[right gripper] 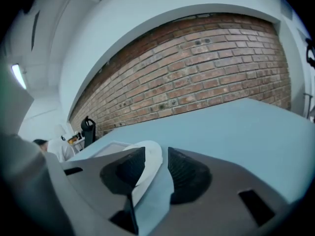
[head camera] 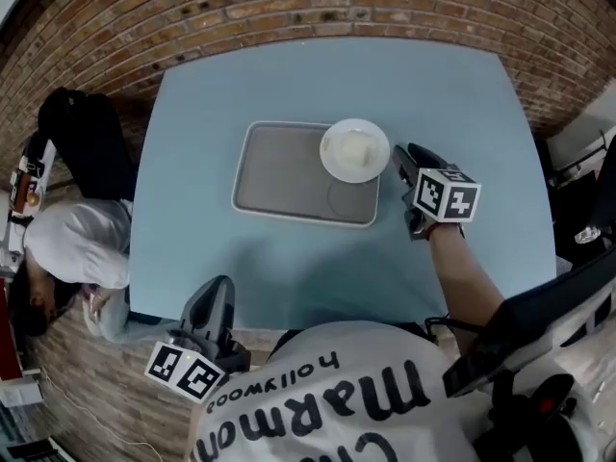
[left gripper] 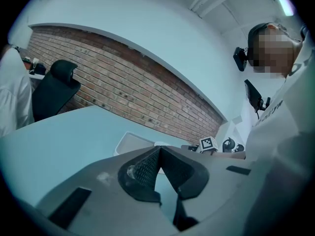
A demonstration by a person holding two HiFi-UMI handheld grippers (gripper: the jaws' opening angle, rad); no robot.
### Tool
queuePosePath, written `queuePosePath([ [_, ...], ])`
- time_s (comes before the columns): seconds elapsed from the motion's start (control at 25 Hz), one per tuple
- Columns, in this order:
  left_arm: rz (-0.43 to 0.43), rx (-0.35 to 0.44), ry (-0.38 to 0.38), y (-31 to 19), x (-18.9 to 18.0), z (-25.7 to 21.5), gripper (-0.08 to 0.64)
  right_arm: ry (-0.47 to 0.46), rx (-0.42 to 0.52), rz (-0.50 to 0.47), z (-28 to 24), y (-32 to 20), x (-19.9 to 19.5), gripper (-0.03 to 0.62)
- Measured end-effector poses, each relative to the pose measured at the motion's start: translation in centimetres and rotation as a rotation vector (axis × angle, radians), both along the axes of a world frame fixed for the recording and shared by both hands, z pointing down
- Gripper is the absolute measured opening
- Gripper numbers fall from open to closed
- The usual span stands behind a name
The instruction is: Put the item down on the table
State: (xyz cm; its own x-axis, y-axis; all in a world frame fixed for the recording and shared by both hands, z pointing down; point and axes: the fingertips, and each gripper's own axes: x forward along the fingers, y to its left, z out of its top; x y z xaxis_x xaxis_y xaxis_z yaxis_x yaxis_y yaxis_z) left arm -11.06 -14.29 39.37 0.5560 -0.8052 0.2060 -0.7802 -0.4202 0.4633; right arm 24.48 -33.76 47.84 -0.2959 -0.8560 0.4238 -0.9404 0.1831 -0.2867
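Right gripper (head camera: 398,156) is at the white plate (head camera: 355,149), jaws parted with the rim between them, one pad on it and a gap to the other. The plate sits over the far right corner of the grey tray (head camera: 279,173) on the blue table (head camera: 289,75). Left gripper (head camera: 219,283) hangs at the near edge, jaws closed on nothing.
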Motion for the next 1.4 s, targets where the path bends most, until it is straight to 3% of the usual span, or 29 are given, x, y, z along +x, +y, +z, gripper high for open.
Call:
queuePosePath([
  [0.12, 0.068, 0.032, -0.002, -1.7, 0.1, -1.3, 0.006, -0.121, -0.015, -0.01, -1.3, 2.9, -0.9, 0.147],
  [0.44, 0.208, 0.054, 0.009, -3.7, -0.2, -2.5, 0.006, -0.143, 0.026, -0.088, -4.5, 9.6, -5.5, 0.048],
  [0.64, 0.312, 0.055, 0.026, -4.1, 0.8, -2.0, 0.006, -0.316, 0.056, -0.102, -7.0, 12.4, -8.9, 0.048],
  [0.76, 0.373, 0.072, 0.026, -4.3, 0.8, -2.2, 0.008, -0.339, 0.049, -0.126, -7.0, 14.0, -11.6, 0.048],
  [0.88, 0.405, 0.076, 0.034, -3.9, -0.5, -2.1, 0.008, -0.361, 0.056, -0.134, -6.5, 15.7, -14.1, 0.048],
  [1.08, 0.45, 0.077, 0.037, -3.4, -1.2, -2.0, 0.006, -0.495, 0.137, -0.098, -7.9, 16.8, -15.3, 0.048],
  [1.28, 0.447, 0.067, 0.042, -3.6, -1.1, -1.8, 0.006, -0.543, 0.134, -0.077, -8.4, 16.5, -14.6, 0.048],
  [1.4, 0.437, 0.049, 0.027, -3.5, -1.2, -1.4, 0.008, -0.512, 0.127, -0.07, -8.4, 16.5, -13.8, 0.048],
])
